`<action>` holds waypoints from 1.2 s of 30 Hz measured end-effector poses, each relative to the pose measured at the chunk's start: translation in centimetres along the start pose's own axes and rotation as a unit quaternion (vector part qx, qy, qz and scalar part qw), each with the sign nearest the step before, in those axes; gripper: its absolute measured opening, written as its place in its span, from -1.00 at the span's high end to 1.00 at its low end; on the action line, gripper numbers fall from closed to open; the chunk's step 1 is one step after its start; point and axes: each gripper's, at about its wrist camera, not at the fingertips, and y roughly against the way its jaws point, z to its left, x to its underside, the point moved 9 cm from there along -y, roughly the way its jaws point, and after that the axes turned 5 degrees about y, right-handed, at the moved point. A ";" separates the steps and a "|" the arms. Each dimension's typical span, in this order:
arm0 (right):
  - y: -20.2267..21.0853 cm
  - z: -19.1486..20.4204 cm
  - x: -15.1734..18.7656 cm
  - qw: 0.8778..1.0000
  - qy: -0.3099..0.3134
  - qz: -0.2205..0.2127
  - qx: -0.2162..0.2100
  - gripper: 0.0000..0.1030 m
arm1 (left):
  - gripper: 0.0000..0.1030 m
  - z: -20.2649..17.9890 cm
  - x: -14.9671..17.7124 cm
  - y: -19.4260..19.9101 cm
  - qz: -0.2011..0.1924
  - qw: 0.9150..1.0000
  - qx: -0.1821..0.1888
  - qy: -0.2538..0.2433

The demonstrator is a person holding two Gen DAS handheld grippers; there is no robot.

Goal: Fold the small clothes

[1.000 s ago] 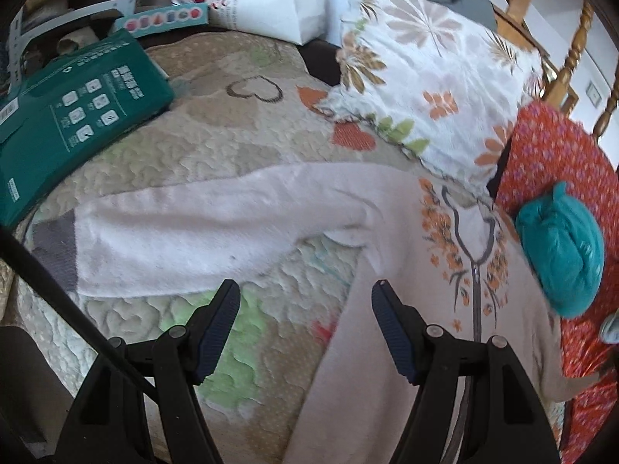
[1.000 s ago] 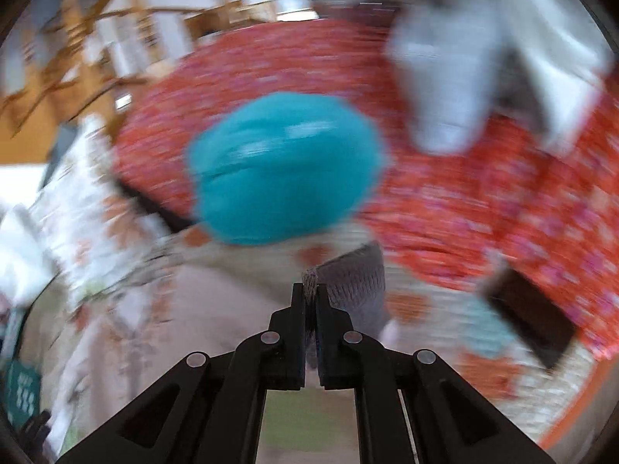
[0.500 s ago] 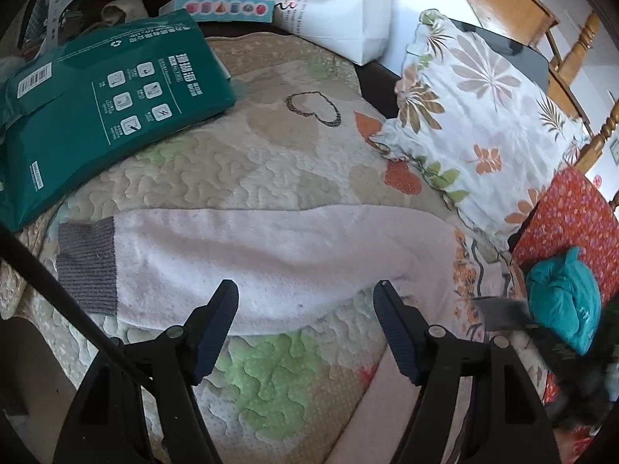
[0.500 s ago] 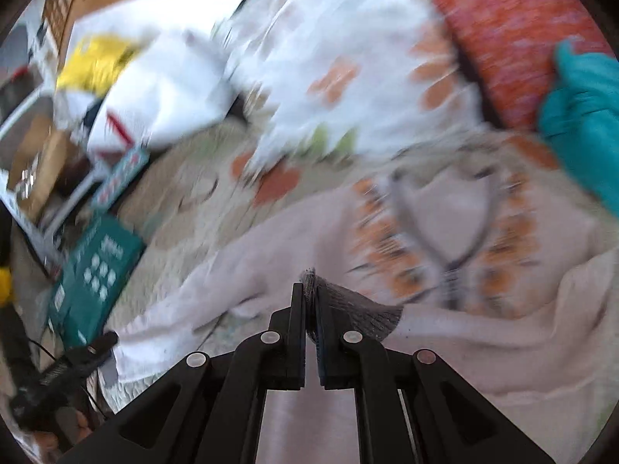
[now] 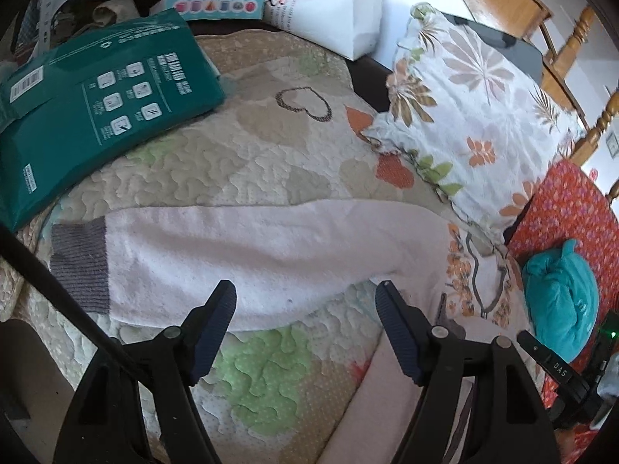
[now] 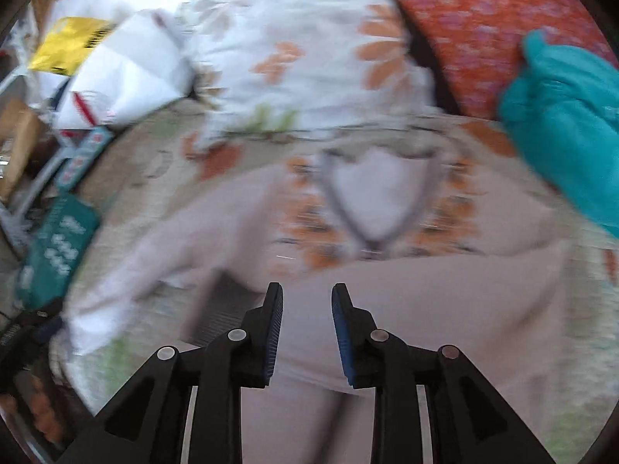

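Observation:
A small pale pink sweater [image 6: 387, 301] with orange flower embroidery and a grey V collar lies flat on a quilted bedspread [image 5: 240, 162]. Its left sleeve [image 5: 251, 255] stretches out to the left and ends in a grey cuff [image 5: 79, 266]. Its right sleeve lies folded across the chest, with its grey cuff [image 6: 224, 309] just left of my right gripper. My left gripper [image 5: 305, 332] is open and empty, hovering over the near edge of the left sleeve. My right gripper [image 6: 307, 332] is open and empty just above the folded sleeve. The right wrist view is blurred.
A flowered pillow [image 5: 476, 116] and a red patterned cushion [image 5: 572, 224] lie behind the sweater. A teal cloth bundle [image 5: 557, 301] sits at its right. A green package [image 5: 89, 108] and a white bag [image 5: 329, 0] lie at the back left. Wooden chairs [image 5: 568, 50] stand behind.
My right gripper carried the right sleeve's cuff across the chest, then opened and let it go. My left gripper shifted left over the other sleeve.

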 end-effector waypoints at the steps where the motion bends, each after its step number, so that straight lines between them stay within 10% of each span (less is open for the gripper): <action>1: 0.2 -1.6 0.6 1.000 -0.006 0.005 0.017 0.45 | -0.42 -0.3 0.2 -0.1 0.000 1.000 -0.002 -0.005; 10: 0.0 -20.3 10.0 0.968 -0.110 0.099 0.200 0.33 | -0.43 -2.4 2.0 -1.2 0.015 0.999 -0.003 -0.036; 12: 1.0 -22.3 10.7 0.966 -0.139 0.090 0.197 -0.03 | -0.43 -2.8 2.1 -1.3 0.016 0.999 -0.003 -0.040; 15: 3.6 -23.1 9.8 0.962 -0.143 0.059 0.226 -0.03 | -0.43 -3.2 2.2 -1.3 0.014 0.999 -0.002 -0.043; 21: 4.4 -12.1 3.3 0.993 -0.053 -0.007 0.103 -0.03 | -0.43 -3.3 2.2 -1.4 0.016 0.999 -0.004 -0.043; 27: -0.2 3.2 1.3 0.998 0.042 0.007 -0.043 -0.03 | -0.43 -2.2 1.3 -1.3 0.010 0.999 -0.011 -0.031; 33: -6.0 11.4 1.2 0.993 0.093 0.040 -0.053 -0.03 | -0.44 0.5 -0.3 -0.9 0.002 1.000 -0.016 0.000; 35: -8.0 11.4 1.2 0.993 0.107 0.058 -0.012 0.23 | -0.44 1.4 -0.8 -0.6 -0.002 1.000 -0.018 0.009; 36: -8.7 11.1 1.2 0.992 0.109 0.067 0.000 0.92 | -0.44 2.0 -1.1 -0.3 -0.007 1.000 -0.021 0.013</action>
